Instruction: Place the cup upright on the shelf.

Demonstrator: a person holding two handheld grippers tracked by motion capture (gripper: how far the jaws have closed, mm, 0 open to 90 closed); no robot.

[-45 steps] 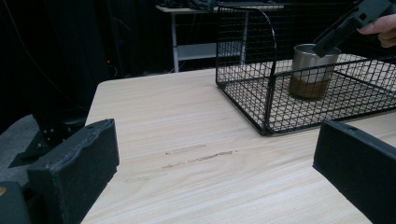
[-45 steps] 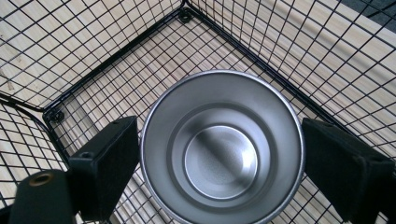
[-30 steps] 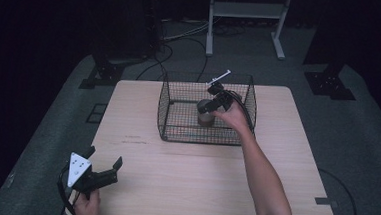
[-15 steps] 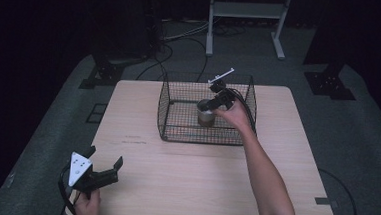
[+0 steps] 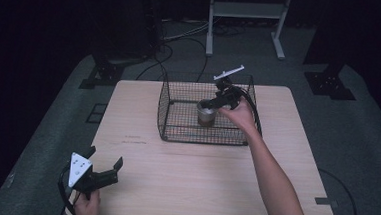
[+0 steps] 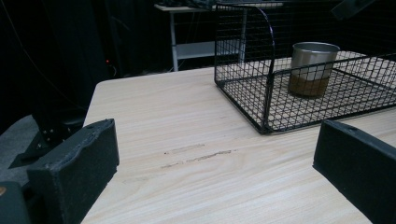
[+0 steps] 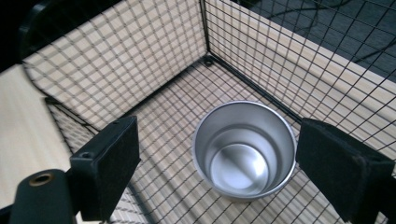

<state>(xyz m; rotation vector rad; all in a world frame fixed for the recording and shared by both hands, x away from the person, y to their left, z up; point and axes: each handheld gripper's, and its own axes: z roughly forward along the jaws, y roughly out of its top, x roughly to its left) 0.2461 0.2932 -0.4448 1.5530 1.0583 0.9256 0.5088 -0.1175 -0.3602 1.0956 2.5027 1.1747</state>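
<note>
A black wire basket point(image 5: 177, 122) sits toward the far edge of the wooden worktop point(image 5: 199, 173), with a metal cup point(image 5: 207, 112) standing upright inside. The right tongs point(image 5: 218, 102) reach over the basket wall, jaws wide apart either side of the cup, gripping nothing. The left tongs point(image 5: 105, 167) rest near the worktop's near left corner, wide open and empty.
</note>
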